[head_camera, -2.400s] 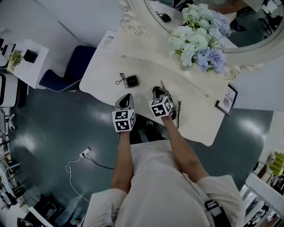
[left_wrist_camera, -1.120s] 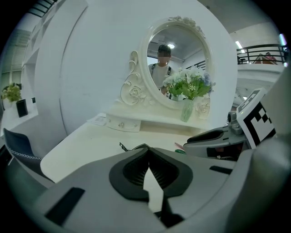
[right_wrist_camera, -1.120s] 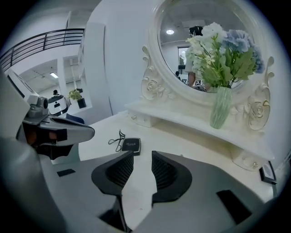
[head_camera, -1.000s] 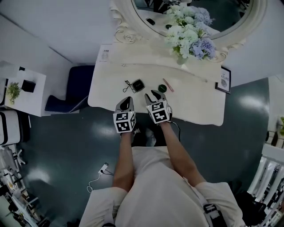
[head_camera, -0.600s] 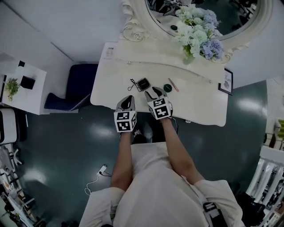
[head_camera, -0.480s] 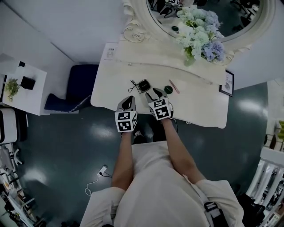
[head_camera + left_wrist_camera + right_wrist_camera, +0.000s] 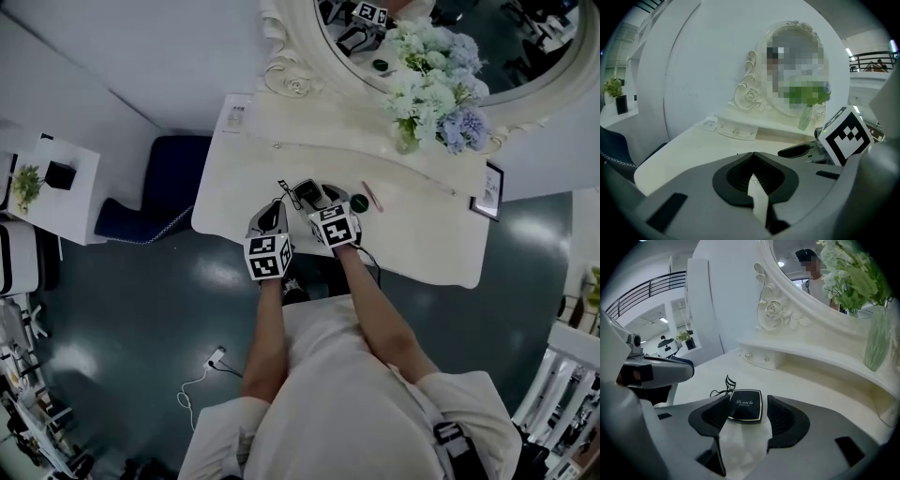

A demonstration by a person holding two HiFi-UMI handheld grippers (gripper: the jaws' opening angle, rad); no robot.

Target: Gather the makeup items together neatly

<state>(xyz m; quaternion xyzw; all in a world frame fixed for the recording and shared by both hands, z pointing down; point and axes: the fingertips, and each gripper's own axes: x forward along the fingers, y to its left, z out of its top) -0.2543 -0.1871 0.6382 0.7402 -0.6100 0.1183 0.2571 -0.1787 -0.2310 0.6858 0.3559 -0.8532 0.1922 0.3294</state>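
A black square compact (image 7: 745, 408) lies flat on the white dressing table (image 7: 234, 183), between the jaws of my right gripper (image 7: 746, 399). Those jaws are opening, and the right pad (image 7: 785, 416) stands clear of the compact. A black eyelash curler (image 7: 723, 386) lies just left of and beyond the compact. In the head view the right gripper (image 7: 319, 195) reaches the compact (image 7: 307, 191), with a green round jar (image 7: 359, 202) and a pink pencil (image 7: 372, 197) to its right. My left gripper (image 7: 274, 210) hovers near the table's front edge, its jaws (image 7: 753, 157) shut on nothing.
An ornate mirror (image 7: 525, 89) and a vase of flowers (image 7: 436, 89) stand at the table's back. A small drawer shelf (image 7: 761, 358) runs along the back. A framed card (image 7: 488, 191) stands at the right end. A blue chair (image 7: 155, 183) stands left of the table.
My right gripper has moved left from beside the green jar to the compact, which now lies between its jaws. The left gripper has stayed near the front edge.
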